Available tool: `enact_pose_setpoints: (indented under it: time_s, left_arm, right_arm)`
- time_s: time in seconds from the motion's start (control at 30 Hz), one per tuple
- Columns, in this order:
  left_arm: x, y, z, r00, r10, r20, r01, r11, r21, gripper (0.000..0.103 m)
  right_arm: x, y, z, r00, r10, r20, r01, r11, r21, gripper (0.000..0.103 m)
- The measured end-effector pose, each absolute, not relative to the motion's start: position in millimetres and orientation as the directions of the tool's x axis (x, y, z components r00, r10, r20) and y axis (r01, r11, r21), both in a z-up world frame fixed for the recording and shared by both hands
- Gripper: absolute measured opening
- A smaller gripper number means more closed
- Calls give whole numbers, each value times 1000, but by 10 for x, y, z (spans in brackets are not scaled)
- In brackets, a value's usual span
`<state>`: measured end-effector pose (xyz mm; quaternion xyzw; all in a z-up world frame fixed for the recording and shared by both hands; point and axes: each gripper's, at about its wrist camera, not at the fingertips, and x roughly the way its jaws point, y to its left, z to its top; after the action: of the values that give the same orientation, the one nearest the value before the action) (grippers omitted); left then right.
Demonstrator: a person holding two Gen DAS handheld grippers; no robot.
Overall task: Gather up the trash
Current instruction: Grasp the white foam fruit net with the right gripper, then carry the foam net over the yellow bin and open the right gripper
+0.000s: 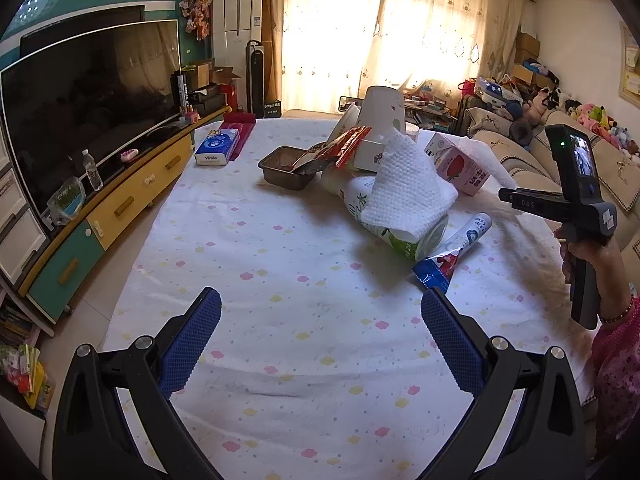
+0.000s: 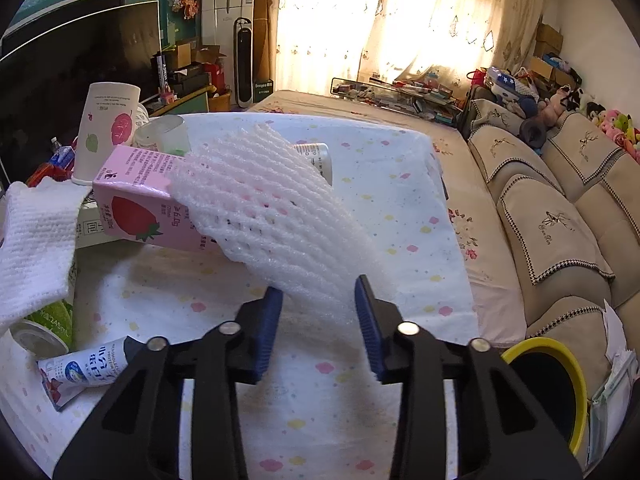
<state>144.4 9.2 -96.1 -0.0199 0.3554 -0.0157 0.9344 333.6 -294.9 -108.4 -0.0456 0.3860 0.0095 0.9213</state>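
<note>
Trash lies in a heap on the table (image 1: 280,360), which has a white cloth with small coloured flowers. Going from left to right in the left view, we see a tissue pack (image 1: 218,146) near the far left edge, then a brown foil tray (image 1: 286,170), a red wrapper (image 1: 348,146), a tall paper cup (image 1: 380,110), a white paper towel (image 1: 408,188) draped over a fallen green can (image 1: 416,240), and a blue tube (image 1: 452,250) beside it. The pink strawberry carton (image 2: 132,204) stands tilted behind them.

The left claw (image 1: 320,340) hangs over bare cloth with its jaws wide apart and nothing between them; much free cloth is around it.

The right claw (image 2: 318,322) is clamped on the lower edge of a white foam net (image 2: 276,216), which leans on the carton. At the right table edge stands a yellow-rimmed bin (image 2: 560,360), close to the sofa (image 2: 560,220).
</note>
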Motion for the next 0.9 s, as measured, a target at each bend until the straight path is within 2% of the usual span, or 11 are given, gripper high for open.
enact_pose_setpoints:
  time_s: [0.07,0.43,0.6,0.9]
  left_arm:
    - [1456,89,-968,748,-45,-663,17,999,-49,99]
    - [1410,-11,-974,748,-65,-661,49,998,-43,99]
    - [1393,-119,-981,745,-84,-662,79,996,-38,99]
    - [1422,-407,-999,728,-125,-674,143,989,-28,99]
  right_arm:
    - [3273,-2980,-1025,718,3,-696,-62,996,-59,15]
    - [2580,-3417,-600,755,130,-643,-59,990,131,13]
    - [2230,-3957,-722,742,52,-669,76,984,161,13]
    - [1935,-4866,-1270,669,-92,-738,308,937,162,15]
